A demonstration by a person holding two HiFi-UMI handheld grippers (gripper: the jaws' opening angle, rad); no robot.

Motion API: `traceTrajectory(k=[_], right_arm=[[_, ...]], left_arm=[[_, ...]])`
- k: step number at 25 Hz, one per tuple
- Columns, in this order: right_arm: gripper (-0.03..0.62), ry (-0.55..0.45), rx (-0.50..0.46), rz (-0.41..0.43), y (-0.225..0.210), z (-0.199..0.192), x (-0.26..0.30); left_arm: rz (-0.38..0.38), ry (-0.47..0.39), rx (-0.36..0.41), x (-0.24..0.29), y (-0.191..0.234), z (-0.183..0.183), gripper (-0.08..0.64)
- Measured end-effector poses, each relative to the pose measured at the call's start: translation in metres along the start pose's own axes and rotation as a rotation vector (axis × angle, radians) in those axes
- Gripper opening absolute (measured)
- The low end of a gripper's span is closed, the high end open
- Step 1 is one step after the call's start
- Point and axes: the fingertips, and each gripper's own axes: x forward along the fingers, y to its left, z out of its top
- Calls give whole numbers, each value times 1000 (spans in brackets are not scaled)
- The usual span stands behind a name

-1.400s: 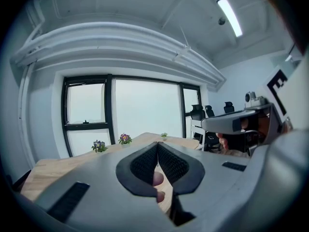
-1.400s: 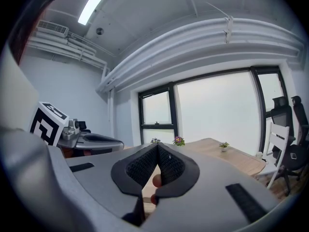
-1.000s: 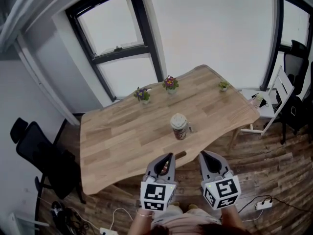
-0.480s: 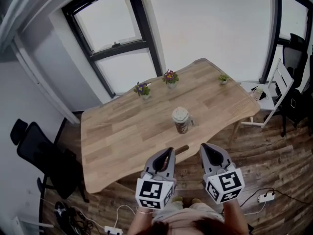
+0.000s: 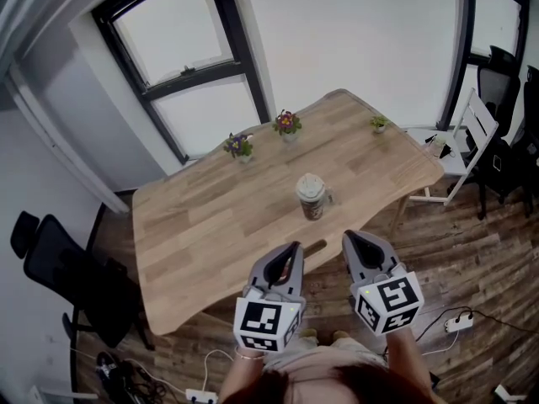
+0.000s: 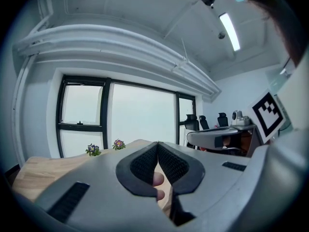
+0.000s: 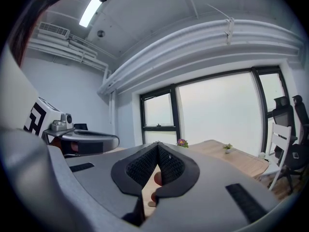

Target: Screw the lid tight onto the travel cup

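Near table (image 5: 210,225) edge: left tool (image 5: 291,249), right tool (image 5: 351,239) closed, empty.

We seem to be in an office: black swivel chairs (image 5: 67,272) flank a long wooden worktop (image 5: 202,225) beside tall dark-framed windows (image 5: 181,66), under a ceiling strip light (image 7: 89,13).

bare tabletop (image 5: 210,225) nearside, travel cup (image 5: 311,199) centre

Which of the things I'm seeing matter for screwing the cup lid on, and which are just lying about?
For the job:
travel cup
lid sitting on top of it
left tongs and right tongs, both shut, holding nothing

Just lying about:
blue-flowered plant
pink-flowered plant
small green plant
white chair
black office chair
power strip on the floor
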Motion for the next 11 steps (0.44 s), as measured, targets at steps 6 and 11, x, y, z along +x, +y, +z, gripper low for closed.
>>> traceTrajectory(k=[6,11], right_arm=[[-1,5,-5,-19,10,0,7],[0,7,-12,-32,19,-2,17]], left_arm=[[-43,-15,1,-1,9,2,3],[-61,-7,6,0,23,0,3]])
